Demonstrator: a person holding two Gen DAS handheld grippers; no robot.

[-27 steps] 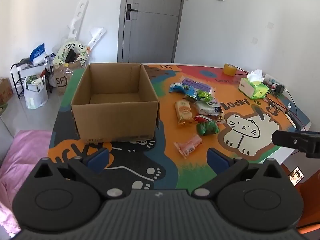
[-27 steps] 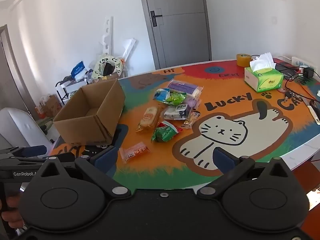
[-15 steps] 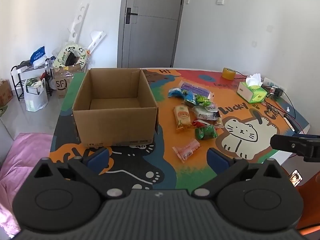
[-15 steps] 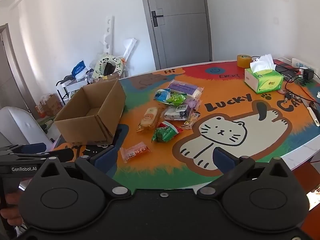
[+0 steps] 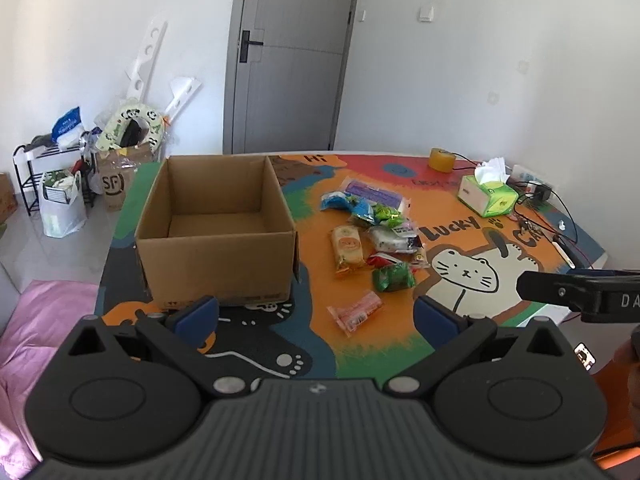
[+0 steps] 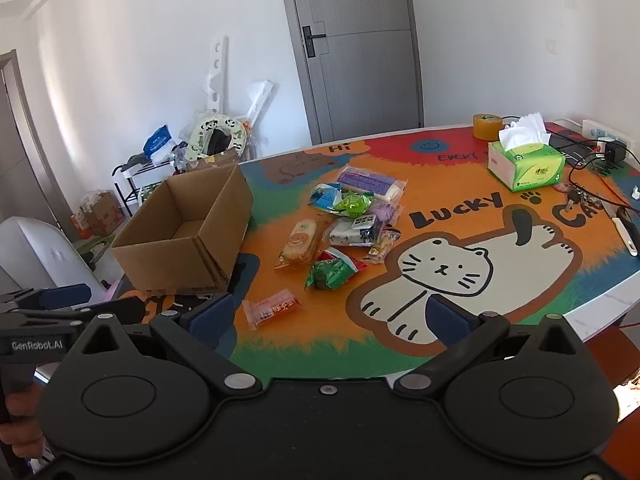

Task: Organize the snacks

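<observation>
two tools hang above the near edge of the bench (image 6: 600, 312), the left tool (image 5: 316, 314) and right tool (image 6: 328, 314) both spread wide with nothing between their fingers. just past them lies a pink snack packet (image 6: 271, 307), then a green packet (image 6: 332, 271) and the other snacks (image 6: 356, 204) in a loose heap. left of the heap stands an open cardboard box (image 5: 216, 236). a tissue box (image 6: 526, 164) sits farther back.

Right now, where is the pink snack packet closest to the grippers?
The pink snack packet lies flat on the orange patch of the table mat, right of the cardboard box and just in front of the green snack bag, nearest of the snack pile.
</observation>
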